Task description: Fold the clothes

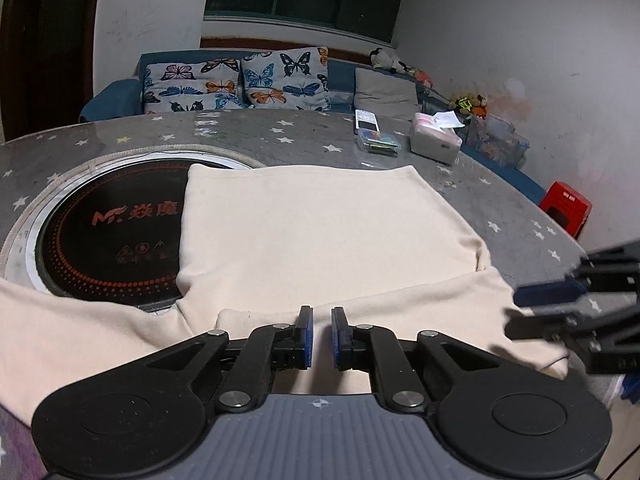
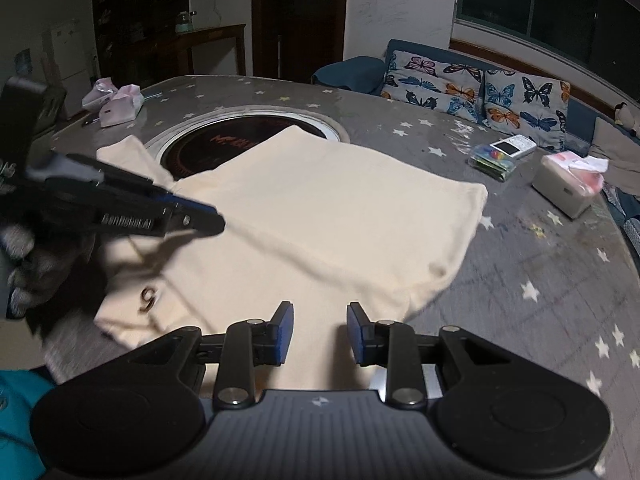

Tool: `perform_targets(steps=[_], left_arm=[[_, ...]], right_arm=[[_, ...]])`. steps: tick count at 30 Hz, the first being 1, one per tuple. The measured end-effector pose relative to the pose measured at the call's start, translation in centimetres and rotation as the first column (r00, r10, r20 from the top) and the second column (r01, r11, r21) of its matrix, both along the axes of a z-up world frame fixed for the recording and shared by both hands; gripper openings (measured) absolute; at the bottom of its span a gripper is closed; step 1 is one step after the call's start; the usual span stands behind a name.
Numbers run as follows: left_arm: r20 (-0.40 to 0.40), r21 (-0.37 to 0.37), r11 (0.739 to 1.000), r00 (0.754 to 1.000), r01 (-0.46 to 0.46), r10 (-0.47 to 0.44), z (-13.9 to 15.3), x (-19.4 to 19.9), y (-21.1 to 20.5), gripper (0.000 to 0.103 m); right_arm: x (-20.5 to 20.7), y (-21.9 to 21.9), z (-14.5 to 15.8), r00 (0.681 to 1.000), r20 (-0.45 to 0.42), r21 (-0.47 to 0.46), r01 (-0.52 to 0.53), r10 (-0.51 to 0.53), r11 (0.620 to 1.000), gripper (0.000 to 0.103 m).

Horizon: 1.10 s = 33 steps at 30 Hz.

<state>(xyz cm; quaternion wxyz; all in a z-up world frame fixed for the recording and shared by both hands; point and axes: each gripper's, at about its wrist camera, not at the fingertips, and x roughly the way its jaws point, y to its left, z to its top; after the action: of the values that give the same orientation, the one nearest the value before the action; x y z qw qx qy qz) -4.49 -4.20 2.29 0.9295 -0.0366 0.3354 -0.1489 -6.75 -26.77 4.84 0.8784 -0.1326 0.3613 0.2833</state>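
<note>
A cream garment [image 1: 320, 224] lies on the grey star-print table, folded over itself, with its near part reaching the table's front edge; it also shows in the right wrist view [image 2: 340, 216], where a small dark mark sits near its front left corner. My left gripper [image 1: 322, 336] hovers over the garment's near edge with a narrow gap between its jaws and nothing in them. It also shows at the left of the right wrist view [image 2: 208, 218]. My right gripper [image 2: 320, 332] is open and empty above the garment's near edge. It appears blurred at the right of the left wrist view [image 1: 520, 308].
A round black induction cooker [image 1: 108, 240] is set into the table; the garment covers part of it. A tissue box [image 1: 436, 140], a remote and a small clear box [image 1: 378, 140] lie at the far right. Pink packets [image 2: 116, 104] lie far left. A sofa [image 1: 240, 80] stands behind; a red stool [image 1: 566, 208] stands beside the table.
</note>
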Motion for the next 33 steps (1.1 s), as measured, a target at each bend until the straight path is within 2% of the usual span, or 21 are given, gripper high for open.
perform_targets(steps=[8, 15, 20, 23, 26, 29, 33], left_arm=[[0.016, 0.007, 0.999, 0.999, 0.031, -0.031, 0.5, -2.6, 0.2, 0.011], [-0.011, -0.013, 1.0, 1.0, -0.008, 0.007, -0.1, -3.7, 1.1, 0.011], [-0.007, -0.03, 0.998, 0.998, -0.06, 0.06, 0.1, -4.6, 2.8, 0.011], [0.003, -0.042, 0.993, 0.994, -0.107, 0.107, 0.5, -5.2, 4.3, 0.015], [0.025, -0.027, 0.974, 0.974, -0.226, 0.227, 0.8, -5.3, 6.7, 0.039], [0.038, -0.011, 0.943, 0.943, -0.331, 0.332, 0.9, -5.1, 9.0, 0.04], [0.035, 0.003, 0.897, 0.897, -0.442, 0.441, 0.5, -4.3, 11.8, 0.05]], right_arm=[[-2.6, -1.5, -1.2, 0.998, -0.055, -0.034, 0.022, -0.023, 0.999, 0.025], [-1.1, -0.7, 0.2, 1.0, 0.009, -0.004, 0.018, -0.018, 1.0, 0.025], [0.8, 0.1, -1.4, 1.0, -0.017, -0.008, 0.011, -0.011, 1.0, 0.026], [0.8, 0.3, -1.2, 1.0, -0.011, -0.005, 0.006, -0.006, 1.0, 0.027], [0.7, 0.5, -1.0, 1.0, -0.007, 0.002, 0.002, -0.002, 1.0, 0.027], [0.6, 0.7, -1.1, 1.0, -0.009, 0.006, 0.002, -0.002, 1.0, 0.027], [0.6, 0.8, -1.2, 1.0, -0.01, 0.012, 0.005, -0.005, 1.0, 0.027]])
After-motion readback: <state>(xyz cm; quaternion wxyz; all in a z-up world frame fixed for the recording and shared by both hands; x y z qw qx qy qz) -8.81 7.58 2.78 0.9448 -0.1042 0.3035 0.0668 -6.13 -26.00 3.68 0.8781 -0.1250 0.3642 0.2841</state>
